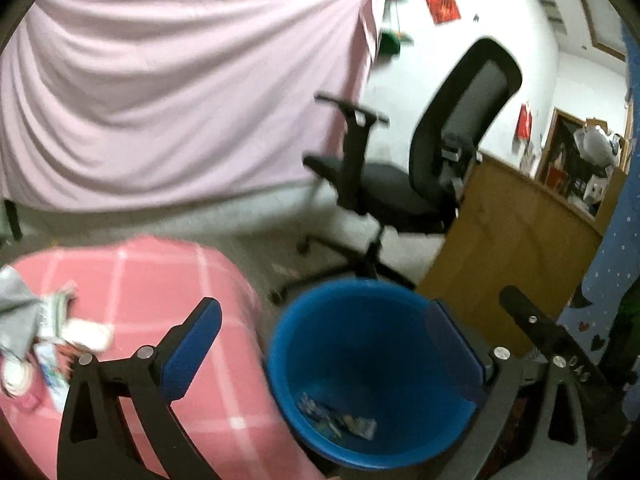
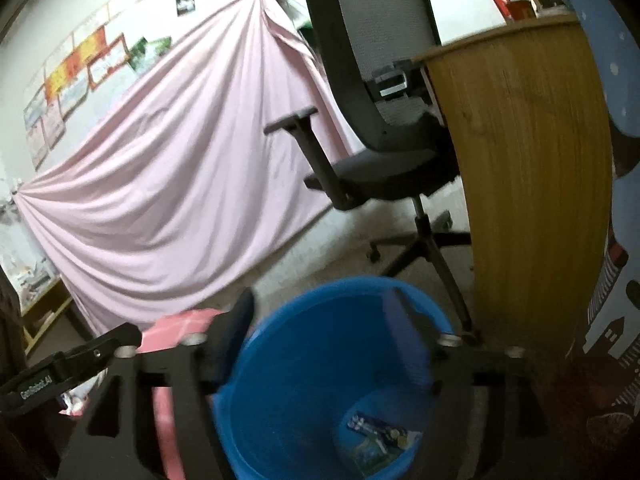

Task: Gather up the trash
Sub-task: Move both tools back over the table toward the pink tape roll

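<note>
Your left tongs gape empty over the blue bucket; your right tongs too, released; wrappers lie at its bottom; more litter sits on the pink cloth's left edge.

One blue bucket, one office chair, two wrappers inside

The left gripper has a black frame of flat linkage arms with triangular cut-outs, silver round screws at the pivots, and blue pads on its two fingers. The right gripper is built the same: black arms, silver screws, blue pads. White lettering runs along a black bar beside each one, partly blurred.
</note>
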Tool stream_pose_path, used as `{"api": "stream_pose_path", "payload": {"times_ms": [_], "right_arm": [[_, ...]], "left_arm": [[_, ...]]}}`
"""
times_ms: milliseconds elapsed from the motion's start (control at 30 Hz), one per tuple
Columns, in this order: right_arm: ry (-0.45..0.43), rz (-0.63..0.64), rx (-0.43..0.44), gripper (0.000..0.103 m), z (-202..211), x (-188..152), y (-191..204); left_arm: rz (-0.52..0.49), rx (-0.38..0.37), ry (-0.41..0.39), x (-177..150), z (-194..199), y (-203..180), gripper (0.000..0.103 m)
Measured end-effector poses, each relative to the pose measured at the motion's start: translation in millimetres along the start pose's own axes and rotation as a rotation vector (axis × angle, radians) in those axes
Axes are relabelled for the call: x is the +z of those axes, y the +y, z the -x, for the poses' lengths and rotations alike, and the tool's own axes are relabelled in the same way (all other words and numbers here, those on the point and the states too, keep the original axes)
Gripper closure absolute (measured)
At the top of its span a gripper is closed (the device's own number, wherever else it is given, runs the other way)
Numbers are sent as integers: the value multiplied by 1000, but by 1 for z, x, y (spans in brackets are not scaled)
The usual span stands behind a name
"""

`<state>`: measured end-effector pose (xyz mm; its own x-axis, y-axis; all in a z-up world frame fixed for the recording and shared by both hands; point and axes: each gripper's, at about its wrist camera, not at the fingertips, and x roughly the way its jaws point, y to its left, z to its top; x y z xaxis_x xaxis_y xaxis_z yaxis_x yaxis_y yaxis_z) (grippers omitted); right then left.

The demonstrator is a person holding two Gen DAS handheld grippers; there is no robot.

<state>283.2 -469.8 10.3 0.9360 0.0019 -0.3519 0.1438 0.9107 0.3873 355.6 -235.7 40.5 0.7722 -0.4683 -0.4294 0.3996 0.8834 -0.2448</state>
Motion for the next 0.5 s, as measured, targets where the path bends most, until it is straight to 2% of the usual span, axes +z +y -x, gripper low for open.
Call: {"api": "stream_pose_path", "payload": {"times_ms": [133,200,233,500], "right_arm": [[-65,21,46,17,12,7,16],[-95,39,65,3,18,8,26],[-111,48,67,1,21,9,31],[-217,186,143,0,47,12,89]], "left_arm": [[-27,30,-83,1,26,8,2],[-31,47,-118,1,41,14,2],[-29,56,-137,1,49,19,2],[1,145,-241,-1,108,58,2]]}}
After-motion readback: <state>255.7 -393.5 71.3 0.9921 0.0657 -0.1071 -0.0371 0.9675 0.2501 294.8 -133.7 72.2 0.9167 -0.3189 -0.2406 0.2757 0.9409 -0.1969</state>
